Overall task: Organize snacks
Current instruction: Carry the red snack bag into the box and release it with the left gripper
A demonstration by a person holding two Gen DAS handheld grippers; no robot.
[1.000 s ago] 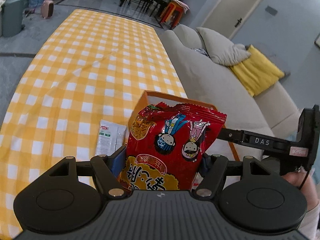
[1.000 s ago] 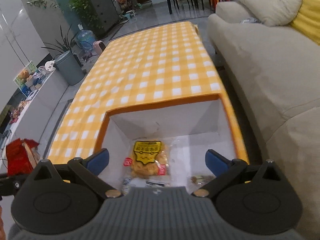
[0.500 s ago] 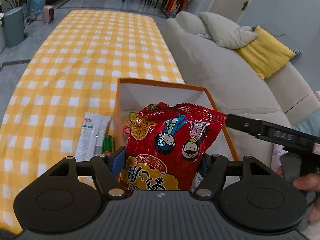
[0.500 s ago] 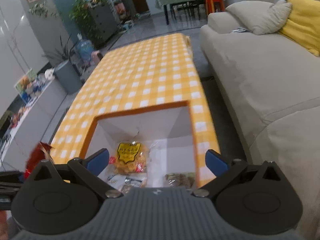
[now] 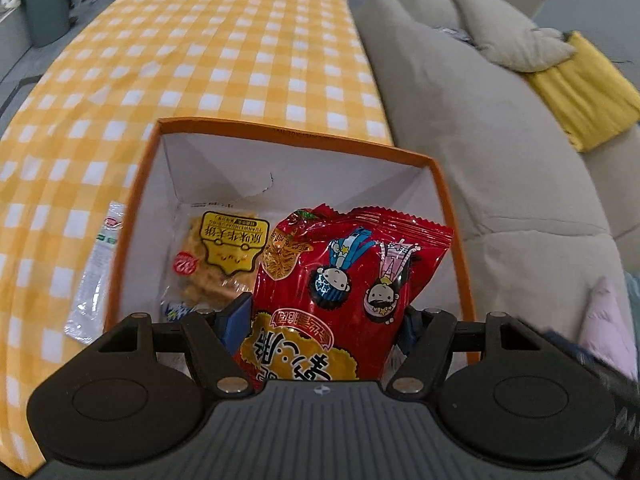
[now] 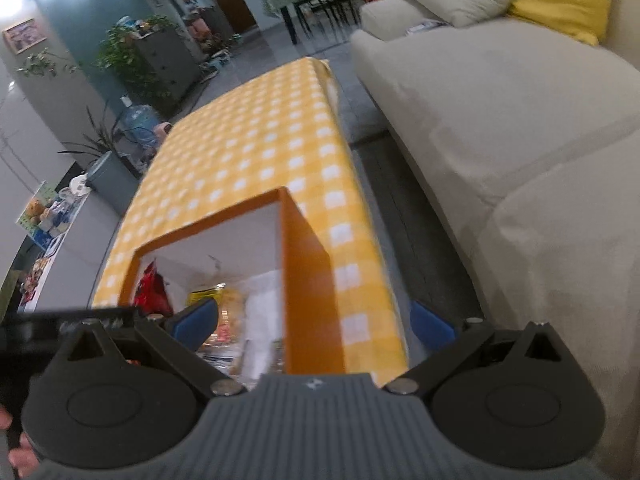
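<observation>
The left gripper (image 5: 324,320) is closed on a red snack bag (image 5: 344,280). Its two blue pads press the lower part of the bag from both sides, and the bag stands up between them, with cartoon figures on the front. The bag is above the open orange box (image 5: 288,133), over the right half of its white inside. In the box lies a clear packet with a yellow label (image 5: 224,252), flat on the bottom at the left, and a small blue and white wrapper (image 5: 176,312) shows just beside the left pad. Outside the box, touching its left wall, a white sachet (image 5: 98,276) lies on the yellow checked tablecloth (image 5: 240,40).

The right gripper (image 6: 316,324) is wide open and holds nothing. Its left pad is over the inside of the box, its right pad is beyond the table edge, and the orange right wall of the box (image 6: 304,280) is between them. The view is blurred, so I cannot tell if a pad touches the box. The grey sofa (image 6: 500,100) is at the right side.
</observation>
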